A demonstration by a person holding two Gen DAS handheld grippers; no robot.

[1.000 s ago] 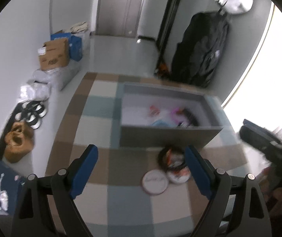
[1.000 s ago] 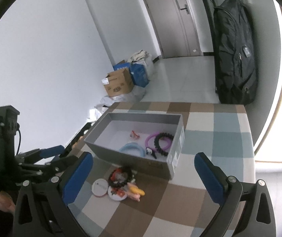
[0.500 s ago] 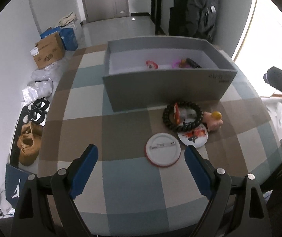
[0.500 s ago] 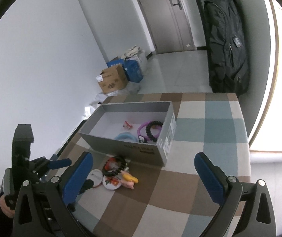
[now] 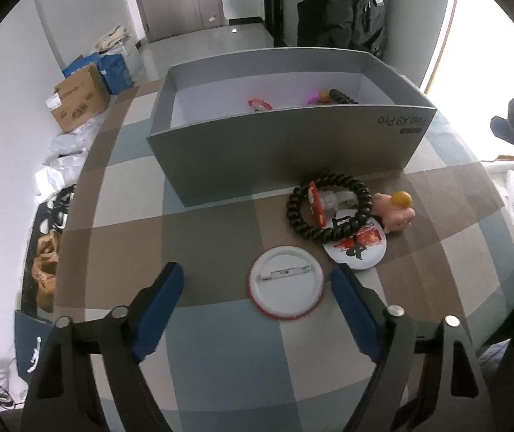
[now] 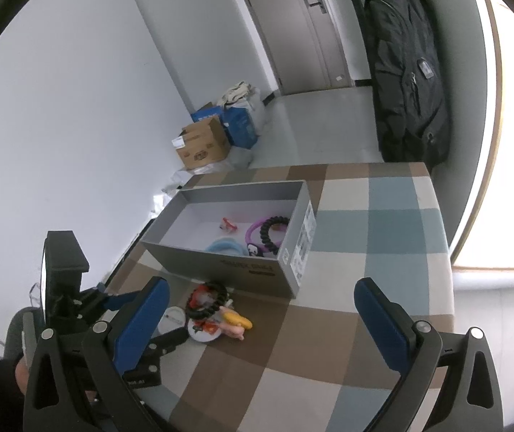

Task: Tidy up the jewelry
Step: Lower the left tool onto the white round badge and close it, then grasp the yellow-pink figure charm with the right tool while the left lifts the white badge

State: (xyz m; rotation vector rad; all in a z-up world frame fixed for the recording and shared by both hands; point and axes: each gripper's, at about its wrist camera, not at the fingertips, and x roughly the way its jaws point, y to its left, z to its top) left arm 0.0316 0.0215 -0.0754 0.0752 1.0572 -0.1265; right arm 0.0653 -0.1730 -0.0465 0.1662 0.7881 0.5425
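Observation:
My left gripper hangs low over the checked tablecloth, its jaws closing. A white pin badge lies back-up between them, and the blue pads do not touch it. Just beyond lie a black bead bracelet, a second badge with red print and a pink pig toy. Behind these stands the open grey box. It holds a purple ring, a black bracelet, a blue ring and a small red piece. My right gripper is open and empty, higher up, to the right.
The checked table ends close to the left of the box and near the window at right. On the floor beyond are cardboard boxes, a black backpack against the wall, and shoes to the left.
The left gripper tipped downward and sank toward the table, bringing the white badge between its jaws, and those jaws have narrowed. The right gripper has barely shifted.

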